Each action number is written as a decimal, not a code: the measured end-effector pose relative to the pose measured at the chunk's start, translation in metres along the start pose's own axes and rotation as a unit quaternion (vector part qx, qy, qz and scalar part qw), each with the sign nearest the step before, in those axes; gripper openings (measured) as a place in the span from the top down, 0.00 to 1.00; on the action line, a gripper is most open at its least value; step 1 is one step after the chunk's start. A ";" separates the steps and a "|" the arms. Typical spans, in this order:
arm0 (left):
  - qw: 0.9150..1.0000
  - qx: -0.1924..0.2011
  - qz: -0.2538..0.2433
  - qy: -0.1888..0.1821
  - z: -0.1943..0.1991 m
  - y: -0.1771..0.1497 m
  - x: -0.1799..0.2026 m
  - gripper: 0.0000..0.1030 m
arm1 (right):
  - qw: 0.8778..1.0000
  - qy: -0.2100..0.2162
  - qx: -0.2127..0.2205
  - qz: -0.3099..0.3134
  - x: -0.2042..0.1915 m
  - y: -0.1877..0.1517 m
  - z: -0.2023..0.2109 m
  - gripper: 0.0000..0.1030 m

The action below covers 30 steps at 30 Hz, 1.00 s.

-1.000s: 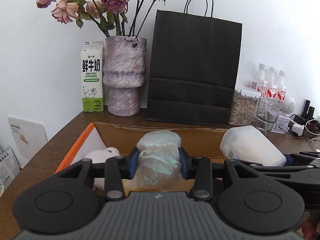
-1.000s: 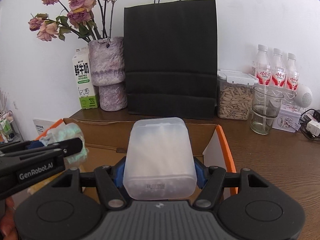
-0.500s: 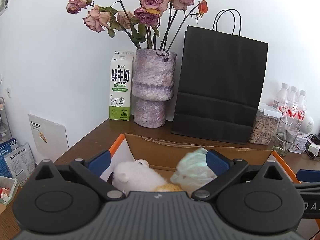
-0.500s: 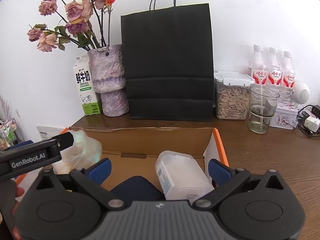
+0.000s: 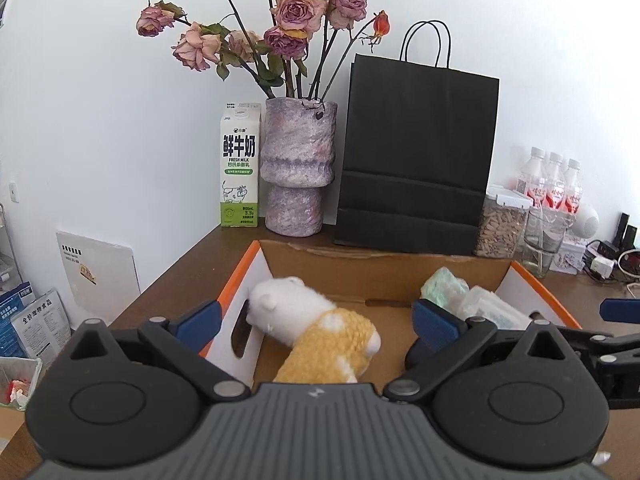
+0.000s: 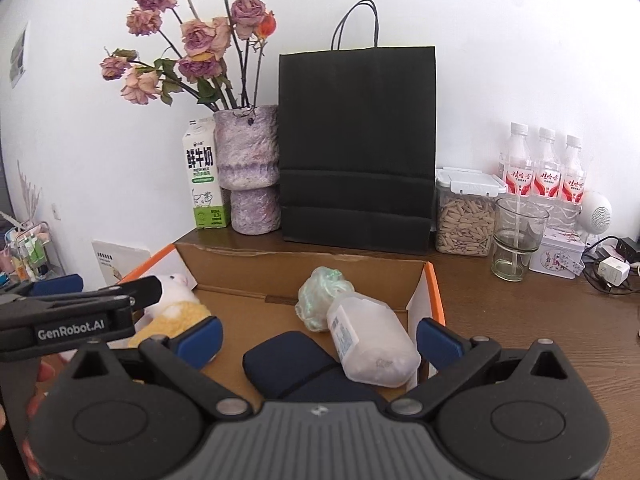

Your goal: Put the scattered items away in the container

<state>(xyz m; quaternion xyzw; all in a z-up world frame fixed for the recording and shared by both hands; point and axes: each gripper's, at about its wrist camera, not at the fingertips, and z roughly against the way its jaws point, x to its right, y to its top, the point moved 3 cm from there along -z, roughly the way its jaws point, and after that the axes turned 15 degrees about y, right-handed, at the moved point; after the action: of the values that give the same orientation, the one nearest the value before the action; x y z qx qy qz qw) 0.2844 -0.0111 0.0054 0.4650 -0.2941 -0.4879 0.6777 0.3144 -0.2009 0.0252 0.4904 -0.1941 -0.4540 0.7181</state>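
Note:
An open cardboard box (image 5: 384, 276) with orange edges (image 6: 434, 300) sits on the wooden table. Inside lie a white and yellow plush toy (image 5: 320, 336), a pale green crumpled bag (image 6: 322, 296), a frosted white plastic tub (image 6: 370, 340) and a dark blue pouch (image 6: 292, 364). The plush also shows in the right wrist view (image 6: 176, 308), the green bag in the left wrist view (image 5: 444, 290). My left gripper (image 5: 316, 320) is open and empty above the box's left part. My right gripper (image 6: 318, 338) is open and empty above the box's right part.
Behind the box stand a milk carton (image 5: 239, 168), a purple vase of dried roses (image 5: 296, 168), a black paper bag (image 5: 416, 160), a jar of seeds (image 6: 464, 212), a glass (image 6: 516, 240) and three bottles (image 6: 544, 172). Chargers and cables (image 6: 612, 268) lie at far right.
Both grippers opened and pulled back. The left let go of the green bag and the right let go of the white tub; both now lie in the box.

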 end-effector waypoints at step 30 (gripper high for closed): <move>0.995 -0.090 -0.039 -0.006 0.084 -0.118 -0.062 0.00 | 0.994 0.015 -0.104 -0.006 -0.033 -0.132 0.052 0.00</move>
<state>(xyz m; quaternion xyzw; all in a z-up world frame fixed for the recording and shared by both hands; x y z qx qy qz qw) 0.1457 0.0077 -0.0660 0.4098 -0.2349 -0.5415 0.6955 0.1985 -0.2146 -0.0626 0.4214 -0.1317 -0.4688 0.7651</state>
